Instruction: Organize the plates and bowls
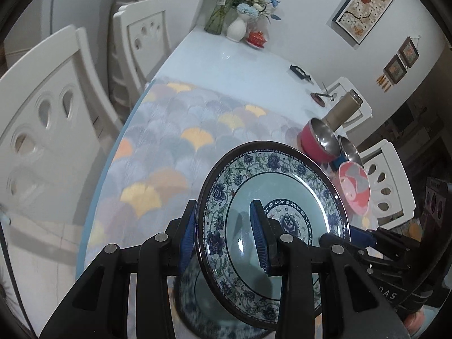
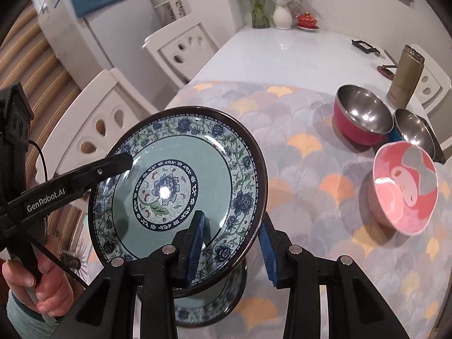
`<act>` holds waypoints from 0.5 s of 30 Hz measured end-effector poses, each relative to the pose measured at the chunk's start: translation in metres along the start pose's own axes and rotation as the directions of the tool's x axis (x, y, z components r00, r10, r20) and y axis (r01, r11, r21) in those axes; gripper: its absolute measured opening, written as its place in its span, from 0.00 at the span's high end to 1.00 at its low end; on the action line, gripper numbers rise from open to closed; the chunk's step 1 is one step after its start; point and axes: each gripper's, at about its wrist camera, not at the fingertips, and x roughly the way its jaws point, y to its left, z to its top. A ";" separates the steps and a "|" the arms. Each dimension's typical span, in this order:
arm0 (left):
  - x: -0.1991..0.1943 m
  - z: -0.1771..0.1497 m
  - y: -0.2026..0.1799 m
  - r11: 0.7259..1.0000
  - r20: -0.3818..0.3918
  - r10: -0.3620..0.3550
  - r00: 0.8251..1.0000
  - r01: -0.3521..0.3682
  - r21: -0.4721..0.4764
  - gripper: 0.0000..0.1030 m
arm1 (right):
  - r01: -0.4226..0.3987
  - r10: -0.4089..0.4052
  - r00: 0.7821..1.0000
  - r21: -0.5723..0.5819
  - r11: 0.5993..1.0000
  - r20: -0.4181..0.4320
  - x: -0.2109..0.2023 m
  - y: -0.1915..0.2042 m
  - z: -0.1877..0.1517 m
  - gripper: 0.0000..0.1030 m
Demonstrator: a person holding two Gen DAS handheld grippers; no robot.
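Above fan-patterned tablecloth [image 2: 310, 169], blue-floral, dark-rimmed plate [image 2: 180, 186], tilted, its rim clamped by both grippers' jaws.

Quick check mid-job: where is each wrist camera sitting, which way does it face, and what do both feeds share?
Left wrist: on the left gripper, looking down along its fingers at the held plate and table; the right gripper shows at right.
Right wrist: on the right gripper, looking down at the same plate; the left gripper and a hand show at left.
Shared: the plate, clamped by both grippers at opposite rims, a second plate below it, the pink bowl, the red bowl, the vase.
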 end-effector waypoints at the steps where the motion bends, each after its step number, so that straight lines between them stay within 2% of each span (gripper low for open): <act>1: -0.002 -0.006 0.002 1.000 -0.005 0.000 1.000 0.000 -0.004 0.68 | 0.000 0.000 1.000 -0.004 1.000 -0.005 -0.001 0.002 -0.004 0.64; 9: -0.007 -0.041 0.015 0.999 -0.045 0.006 0.999 -0.007 -0.033 0.68 | 0.004 -0.006 0.999 -0.050 0.999 -0.052 0.002 0.017 -0.032 0.63; 15: -0.006 -0.065 0.017 0.999 -0.099 0.032 0.995 -0.034 -0.014 0.68 | -0.005 -0.003 0.994 -0.079 0.997 -0.105 0.009 0.022 -0.049 0.63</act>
